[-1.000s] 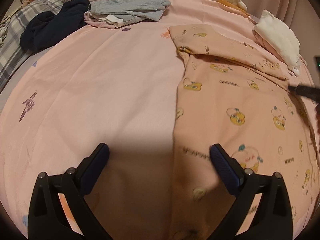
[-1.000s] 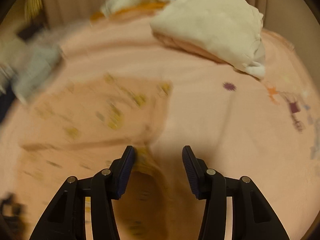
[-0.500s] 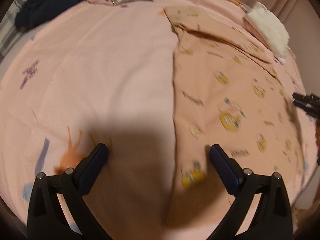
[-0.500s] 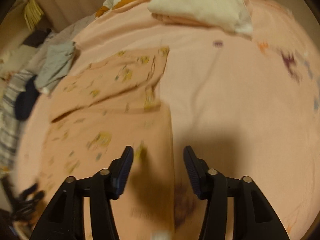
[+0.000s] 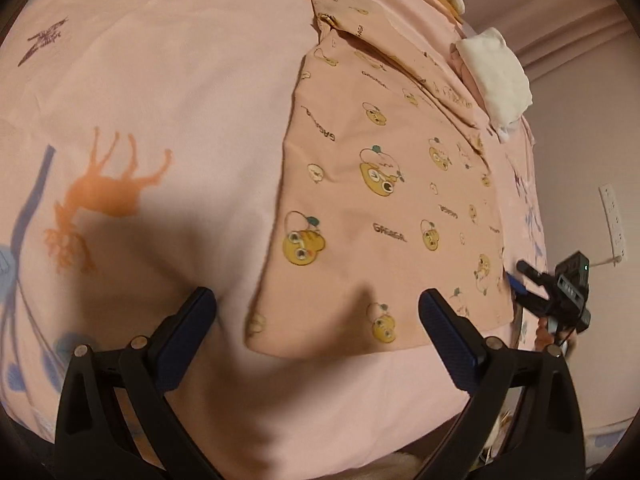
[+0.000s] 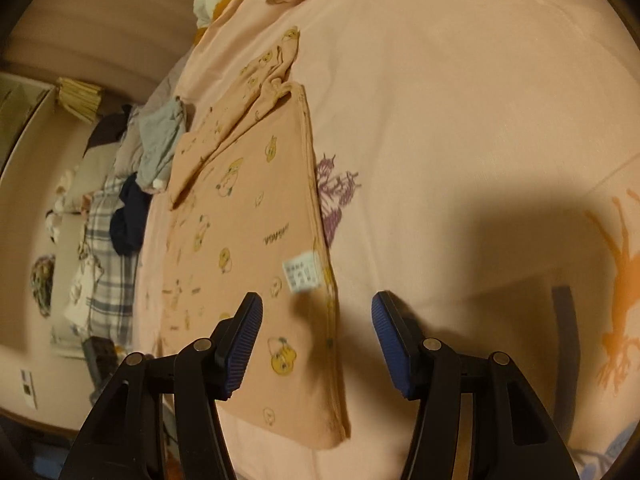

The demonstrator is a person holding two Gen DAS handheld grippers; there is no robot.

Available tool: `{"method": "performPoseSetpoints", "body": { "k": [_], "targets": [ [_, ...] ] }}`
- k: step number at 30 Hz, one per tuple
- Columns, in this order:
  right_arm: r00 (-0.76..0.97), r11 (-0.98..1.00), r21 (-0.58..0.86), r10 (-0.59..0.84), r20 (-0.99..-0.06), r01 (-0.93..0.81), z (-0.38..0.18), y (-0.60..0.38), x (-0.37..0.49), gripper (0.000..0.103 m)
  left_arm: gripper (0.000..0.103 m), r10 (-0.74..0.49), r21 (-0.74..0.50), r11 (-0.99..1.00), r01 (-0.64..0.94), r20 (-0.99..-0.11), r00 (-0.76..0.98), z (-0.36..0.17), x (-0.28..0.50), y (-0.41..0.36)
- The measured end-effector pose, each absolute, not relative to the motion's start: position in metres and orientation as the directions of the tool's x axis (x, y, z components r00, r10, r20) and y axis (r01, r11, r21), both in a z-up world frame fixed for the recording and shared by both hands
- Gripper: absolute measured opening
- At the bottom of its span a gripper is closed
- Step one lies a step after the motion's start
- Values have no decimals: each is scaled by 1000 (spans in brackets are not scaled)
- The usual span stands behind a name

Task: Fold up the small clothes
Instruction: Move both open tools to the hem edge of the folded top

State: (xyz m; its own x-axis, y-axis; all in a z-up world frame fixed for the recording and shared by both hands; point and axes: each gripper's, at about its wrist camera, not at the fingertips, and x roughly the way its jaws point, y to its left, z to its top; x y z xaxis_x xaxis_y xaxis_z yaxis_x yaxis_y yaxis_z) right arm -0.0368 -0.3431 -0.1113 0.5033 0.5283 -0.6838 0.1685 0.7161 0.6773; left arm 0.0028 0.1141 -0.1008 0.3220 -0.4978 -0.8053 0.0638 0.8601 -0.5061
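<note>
A peach child's garment (image 5: 384,208) with yellow cartoon prints lies flat on the pink bedsheet (image 5: 160,80), its sleeve folded across the far end. My left gripper (image 5: 316,320) is open and empty, just above the garment's near left corner. My right gripper (image 6: 316,316) is open and empty, over the garment (image 6: 248,216) near its right edge and white care label (image 6: 302,271). The right gripper also shows at the garment's right corner in the left wrist view (image 5: 520,280).
A folded white and pink pile (image 5: 496,76) lies beyond the garment. Grey and navy clothes (image 6: 160,140) and a plaid fabric (image 6: 104,248) lie at the bed's far side. The bed edge and wall (image 5: 580,160) are close on the right.
Both grippers have drawn back toward the garment's near end and hem corners. The view has tilted down, so the far clothes piles have left the left wrist view. Both stay open.
</note>
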Motion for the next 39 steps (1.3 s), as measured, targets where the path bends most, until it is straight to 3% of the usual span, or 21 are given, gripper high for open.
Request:
{"method": "performPoseSetpoints", "body": {
  "k": [6,11,21,29,39],
  "targets": [
    [504,784,609,480,-718,121,-107,-321,-35,59,92,-442,-455,888,62,-812,380,-101,0,105],
    [508,773,621,487,-711,128,-108,-324,-37,60,72,-420,-453,892,17,-812,405,-101,1,111],
    [491,754,647,522,-697,116,-109,-316,-45,60,69,-534,-570,822,-6,-775,337,-101,-1,114],
    [476,730,674,556,-681,112,-110,-309,-47,60,52,-606,-648,759,-58,-737,300,-107,-9,128],
    [473,749,654,539,-697,110,-108,-305,-47,60,52,-596,-646,759,-88,-742,308,-104,-17,123]
  ]
}}
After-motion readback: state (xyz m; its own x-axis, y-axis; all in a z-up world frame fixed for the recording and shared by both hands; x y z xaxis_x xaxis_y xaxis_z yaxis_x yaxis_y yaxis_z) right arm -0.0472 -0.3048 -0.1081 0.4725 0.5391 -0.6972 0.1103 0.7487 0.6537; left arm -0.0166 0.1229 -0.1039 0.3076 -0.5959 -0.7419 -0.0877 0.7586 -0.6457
